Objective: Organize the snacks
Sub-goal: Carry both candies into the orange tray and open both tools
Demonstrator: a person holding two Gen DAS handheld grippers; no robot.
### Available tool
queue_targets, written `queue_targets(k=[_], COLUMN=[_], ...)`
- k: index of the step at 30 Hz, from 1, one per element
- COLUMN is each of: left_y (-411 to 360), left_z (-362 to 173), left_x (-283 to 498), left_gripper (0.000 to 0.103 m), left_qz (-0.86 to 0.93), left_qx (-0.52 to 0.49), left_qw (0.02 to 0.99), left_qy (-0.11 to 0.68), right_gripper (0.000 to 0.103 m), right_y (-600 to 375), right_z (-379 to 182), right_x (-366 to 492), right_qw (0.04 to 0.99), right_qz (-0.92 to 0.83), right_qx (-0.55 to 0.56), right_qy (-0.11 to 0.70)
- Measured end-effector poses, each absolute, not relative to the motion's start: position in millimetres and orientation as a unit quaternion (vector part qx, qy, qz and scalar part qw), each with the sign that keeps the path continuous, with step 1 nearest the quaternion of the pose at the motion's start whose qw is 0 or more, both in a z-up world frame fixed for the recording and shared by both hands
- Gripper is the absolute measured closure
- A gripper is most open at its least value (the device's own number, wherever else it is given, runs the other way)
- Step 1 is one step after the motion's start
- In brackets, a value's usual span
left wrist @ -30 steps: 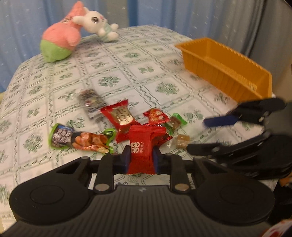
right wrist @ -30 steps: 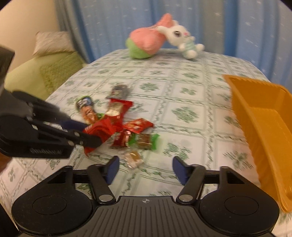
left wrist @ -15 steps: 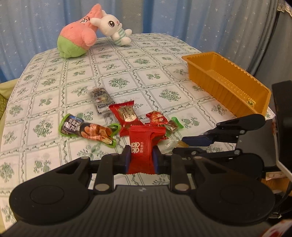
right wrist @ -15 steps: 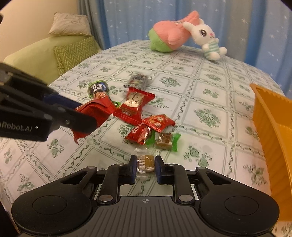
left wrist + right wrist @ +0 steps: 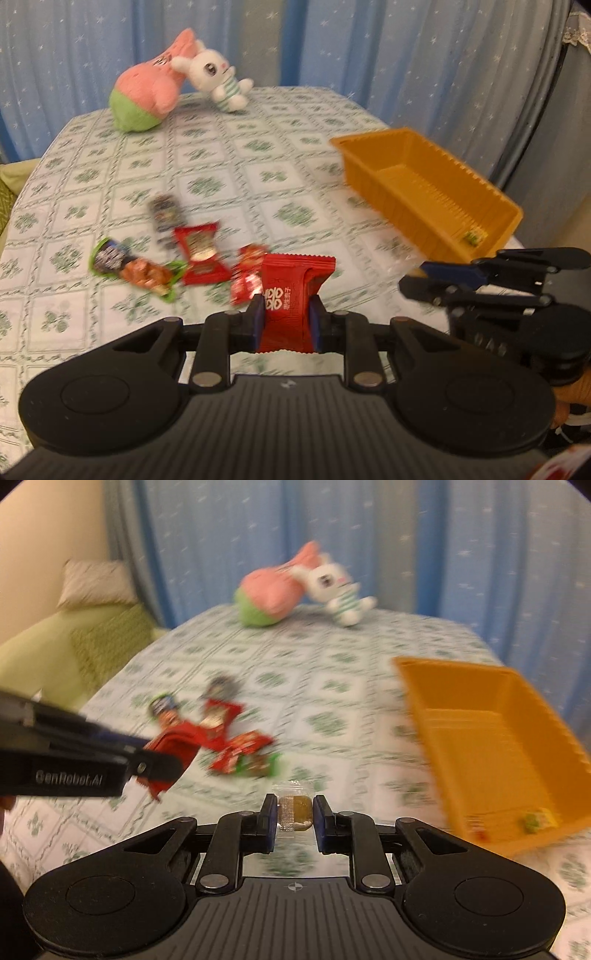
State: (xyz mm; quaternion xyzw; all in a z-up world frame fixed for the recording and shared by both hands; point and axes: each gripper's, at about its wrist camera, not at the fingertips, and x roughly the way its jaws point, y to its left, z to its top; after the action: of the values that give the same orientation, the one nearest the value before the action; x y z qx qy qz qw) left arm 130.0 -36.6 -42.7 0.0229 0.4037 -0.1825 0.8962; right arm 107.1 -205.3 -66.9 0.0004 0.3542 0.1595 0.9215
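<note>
Clamping a red packet (image 5: 291, 295) (left tongs (image 5: 286, 319)) and clear candy (image 5: 294, 808) (right tongs (image 5: 294, 818)), both near the orange tray's rim (image 5: 448, 662).

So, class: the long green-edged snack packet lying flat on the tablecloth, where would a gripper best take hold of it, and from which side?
Grip the green-edged snack packet across its narrow middle, coming straight down from above. It lies flat and long on the tablecloth, so its short width probably fits between the fingers, and its left side is free of the other wrappers.
</note>
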Motion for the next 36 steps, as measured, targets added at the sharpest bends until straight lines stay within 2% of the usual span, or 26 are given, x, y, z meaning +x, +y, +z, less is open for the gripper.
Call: queue_targets(k=[10,19,36], left_y=[-129.9,-189.5,-231.4], left_z=[-18.0,-16.4,-30.9], left_x=[145.2,160.4,183.1], left_gripper=[0.081,0.081,0.081], left_qz=[-0.233,-0.251,-0.253], left_qx=[0.011,0.022,0.031], left_qw=[0.894,0.889,0.883], left_qy=[0.383,0.383,0.393], right_gripper=[0.082,0.082,0.082], right_y=[-313.0,-385.2,-414.5], right_z=[-24.8,-19.3,-34.9], right_x=[110.9,119.9,137.1], right_qw=[0.940,0.940,0.935], right_qz=[0.053,0.010,-0.002], right_qx=[0.059,0.104,0.118], right_qy=[0.331,0.325,0.334])
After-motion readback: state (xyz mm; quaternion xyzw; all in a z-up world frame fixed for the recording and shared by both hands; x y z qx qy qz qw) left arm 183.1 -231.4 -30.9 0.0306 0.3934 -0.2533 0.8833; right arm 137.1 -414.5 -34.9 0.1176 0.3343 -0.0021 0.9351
